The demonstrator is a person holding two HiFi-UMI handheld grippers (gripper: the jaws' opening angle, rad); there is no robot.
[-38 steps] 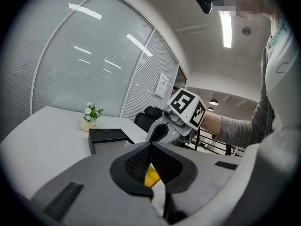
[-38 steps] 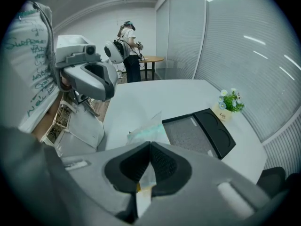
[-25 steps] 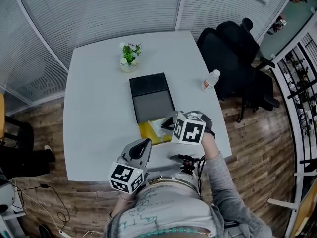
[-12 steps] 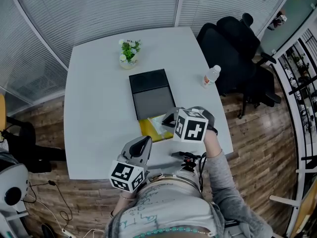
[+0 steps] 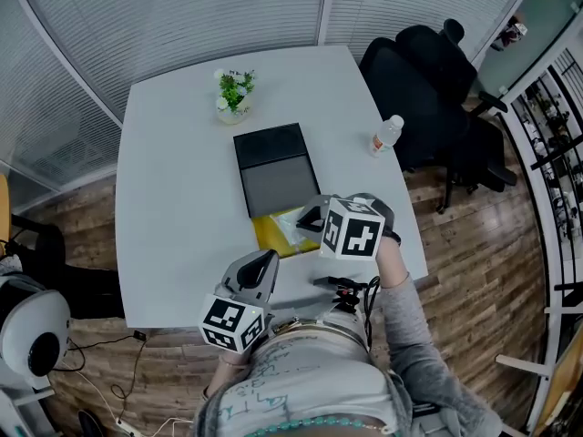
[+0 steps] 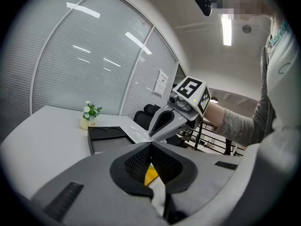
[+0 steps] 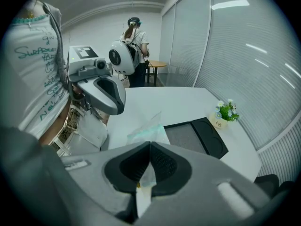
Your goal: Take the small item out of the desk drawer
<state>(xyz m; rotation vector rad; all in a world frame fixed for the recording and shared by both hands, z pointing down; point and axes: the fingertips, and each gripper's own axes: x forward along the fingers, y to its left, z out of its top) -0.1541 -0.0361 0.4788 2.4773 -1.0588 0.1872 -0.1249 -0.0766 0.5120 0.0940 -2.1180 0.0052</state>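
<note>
A black desk organiser (image 5: 273,167) lies on the white table (image 5: 173,198), its yellow drawer (image 5: 270,237) pulled out toward me. My right gripper (image 5: 306,225) hangs over that drawer, shut on a small clear plastic bag (image 5: 290,227). In the right gripper view the bag (image 7: 148,125) sticks out past the closed right gripper (image 7: 149,147). My left gripper (image 5: 270,263) stays near the table's front edge, shut with nothing in it. The left gripper view shows its pads (image 6: 141,160) together and the right gripper (image 6: 164,123) beyond, holding the bag (image 6: 133,133).
A small potted plant (image 5: 233,94) stands at the back of the table. A water bottle (image 5: 385,140) is near the right edge, with a black office chair (image 5: 437,85) beyond. A white round device (image 5: 32,321) sits on the floor at lower left.
Both grippers have held still, the right one still shut on the bag. The white round device has come into the lower left of the head view.
</note>
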